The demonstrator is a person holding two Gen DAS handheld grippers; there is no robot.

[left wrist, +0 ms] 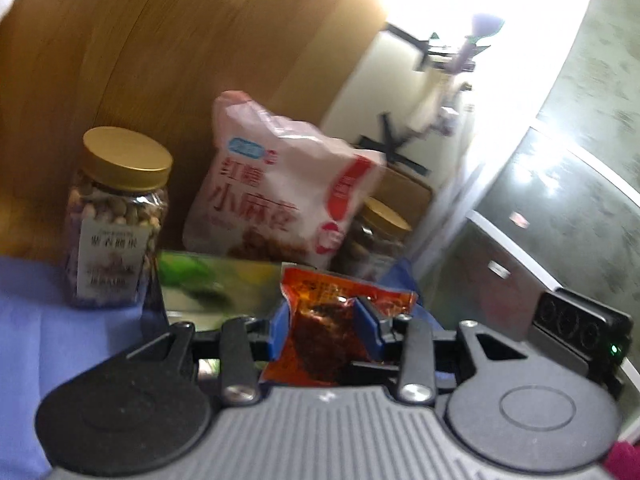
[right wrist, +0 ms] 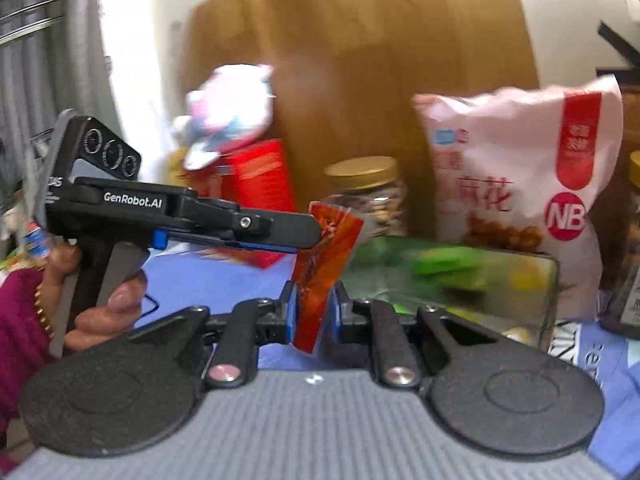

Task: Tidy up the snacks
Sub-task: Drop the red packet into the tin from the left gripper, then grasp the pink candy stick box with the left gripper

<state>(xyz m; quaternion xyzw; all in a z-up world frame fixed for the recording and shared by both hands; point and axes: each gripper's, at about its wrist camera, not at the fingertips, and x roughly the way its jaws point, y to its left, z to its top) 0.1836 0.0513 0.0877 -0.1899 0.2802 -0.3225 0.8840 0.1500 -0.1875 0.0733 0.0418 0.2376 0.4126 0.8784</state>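
Observation:
A small red-orange snack packet is pinched between the blue pads of my left gripper. The same packet is also clamped in my right gripper, so both grippers hold it at once, above the blue cloth. In the right wrist view the left gripper reaches in from the left, its tips on the packet's top edge. Behind stand a gold-lidded nut jar, a pink snack bag and a glass tray with green items.
A second gold-lidded jar stands right of the pink bag. A red box and a pink plush toy stand at the left in the right wrist view. A wooden panel backs the table. A dark jar stands at far right.

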